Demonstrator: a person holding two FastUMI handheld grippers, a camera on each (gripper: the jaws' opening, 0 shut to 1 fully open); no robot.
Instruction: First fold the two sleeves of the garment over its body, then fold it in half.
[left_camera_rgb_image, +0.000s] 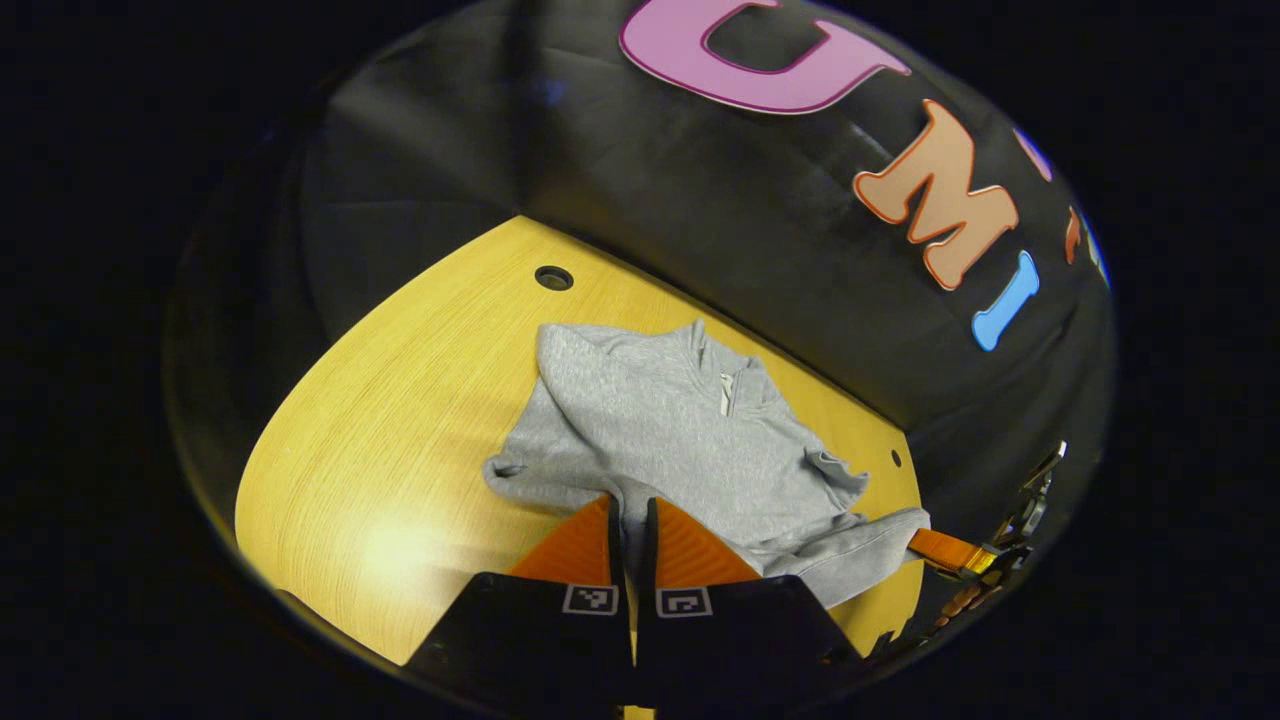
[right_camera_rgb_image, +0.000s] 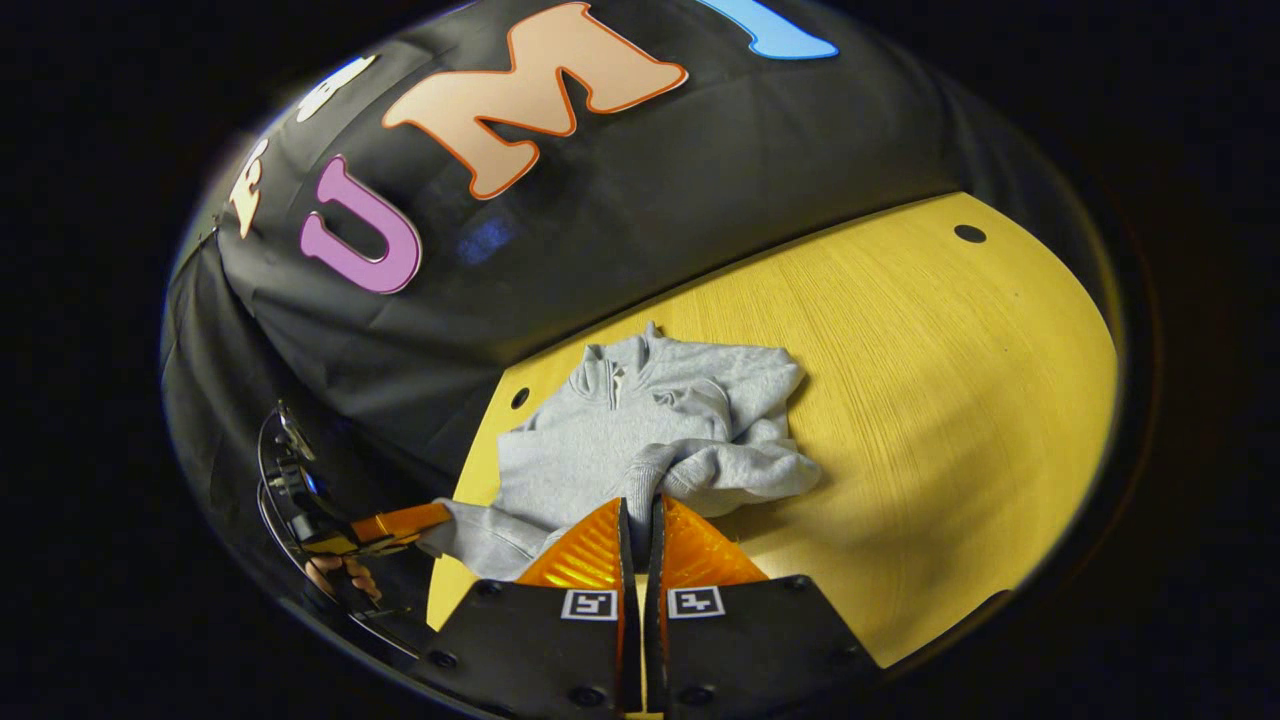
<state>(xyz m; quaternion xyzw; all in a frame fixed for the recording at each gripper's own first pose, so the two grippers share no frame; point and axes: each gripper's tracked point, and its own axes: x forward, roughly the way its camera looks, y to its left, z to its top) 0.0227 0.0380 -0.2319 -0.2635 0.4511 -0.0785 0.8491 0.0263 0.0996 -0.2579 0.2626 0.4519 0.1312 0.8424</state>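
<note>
Left gripper view: the left gripper (left_camera_rgb_image: 630, 515) has its fingers pressed together on a fold of the grey quarter-zip sweatshirt (left_camera_rgb_image: 680, 430) at its near hem; the garment lies toward the tabletop's (left_camera_rgb_image: 400, 420) far edge, collar toward the booth wall, and the other gripper (left_camera_rgb_image: 945, 550) pinches a corner of cloth at the right. Right gripper view: the right gripper (right_camera_rgb_image: 640, 520) is likewise closed on cloth at the near hem, a sleeve (right_camera_rgb_image: 740, 470) lying bunched across the body, the other gripper (right_camera_rgb_image: 400, 522) pinching the left corner. My worry: lifting unevenly could drag the loosely bunched sleeve off the body, and thin pinches may slip mid-fold, leaving a crooked halving.
</note>
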